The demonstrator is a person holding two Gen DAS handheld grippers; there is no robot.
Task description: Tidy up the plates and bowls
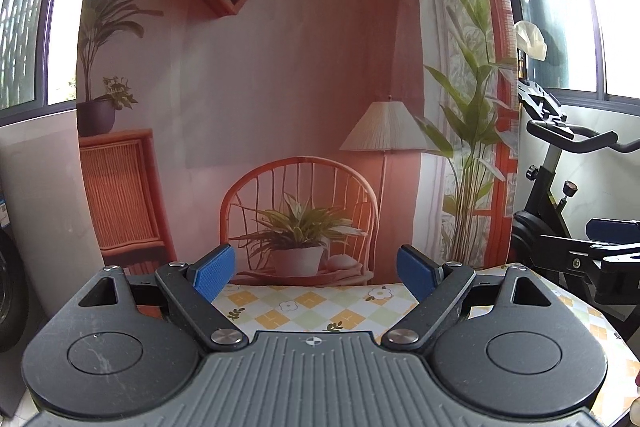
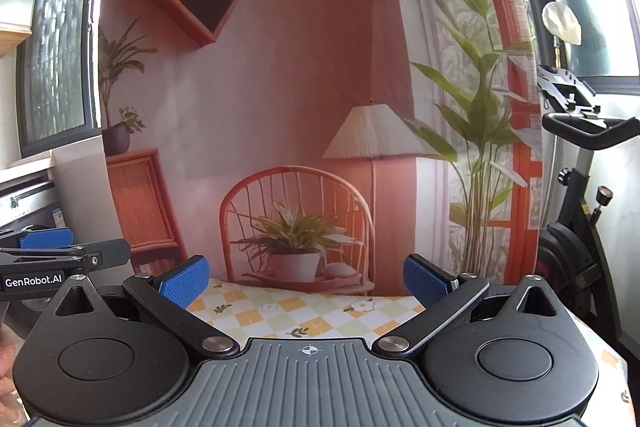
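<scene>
Both the left gripper and the right gripper hold their jaws wide apart with nothing between, above the table, and no plates or bowls show, so I would tilt down first to find them.

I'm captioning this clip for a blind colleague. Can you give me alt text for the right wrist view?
The right tool, its blue-padded fingers spread open and empty, points over a table with a checked floral cloth toward a printed backdrop of a chair, lamp and plants. Part of the left tool shows at the left edge, an exercise bike at right; no plates or bowls are visible.
</scene>
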